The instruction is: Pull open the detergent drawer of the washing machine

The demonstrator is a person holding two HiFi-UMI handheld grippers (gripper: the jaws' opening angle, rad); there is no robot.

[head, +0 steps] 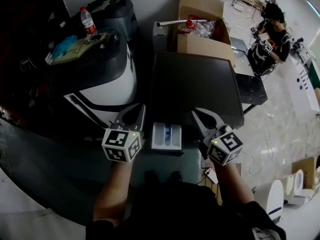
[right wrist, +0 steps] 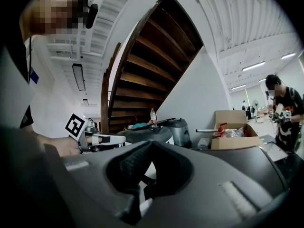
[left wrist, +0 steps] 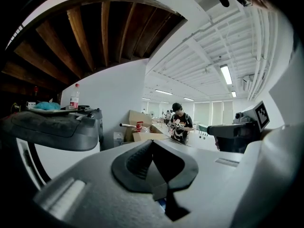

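A red-capped bottle [head: 87, 20] stands left of an open cardboard box [head: 200, 45], a person [head: 276, 31] beyond.

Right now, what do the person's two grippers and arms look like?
The left gripper and the right gripper each have a light grey, tapering body with dark ribbed pads. Behind each sits a white cube with black square markers and a small green light. The forearms are bare; the sleeves are black.
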